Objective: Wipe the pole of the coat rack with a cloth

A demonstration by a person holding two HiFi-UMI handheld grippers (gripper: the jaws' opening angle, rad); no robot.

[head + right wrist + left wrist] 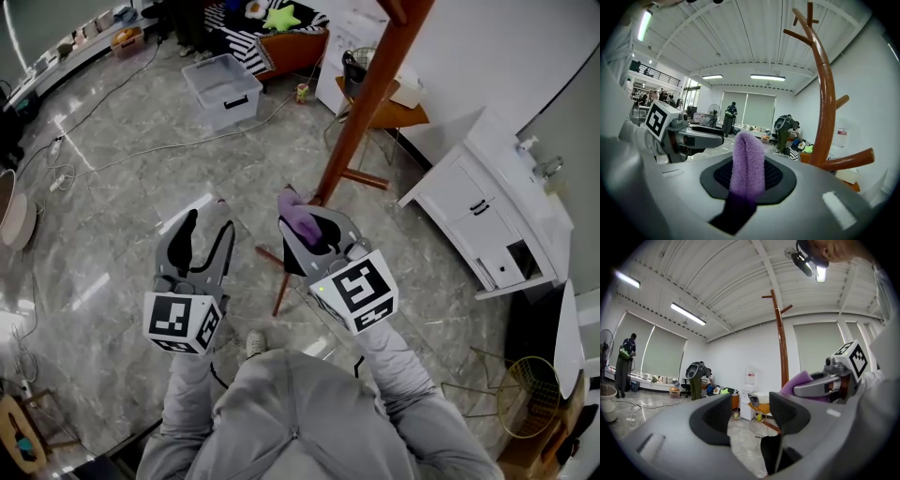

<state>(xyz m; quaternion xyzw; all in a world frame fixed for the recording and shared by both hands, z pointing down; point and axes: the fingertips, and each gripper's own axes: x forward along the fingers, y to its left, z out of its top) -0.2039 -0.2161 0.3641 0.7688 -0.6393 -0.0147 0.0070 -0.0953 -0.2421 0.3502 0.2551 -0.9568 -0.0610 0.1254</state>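
Note:
The coat rack's brown wooden pole (367,103) rises from its legs on the floor, just beyond my right gripper (302,217). That gripper is shut on a folded purple cloth (298,216), whose fuzzy edge (747,161) sticks out between the jaws. The pole (826,101) stands a little to the right of the cloth, apart from it. My left gripper (206,230) is open and holds nothing, to the left of the right one. From the left gripper view the pole (781,341) stands behind the cloth (799,379).
A clear plastic bin (223,89) and cables lie on the marble floor at the back. An orange stool (398,114) and a white cabinet (487,220) stand right of the rack. A wire basket (532,394) sits at lower right. People (624,364) stand far off.

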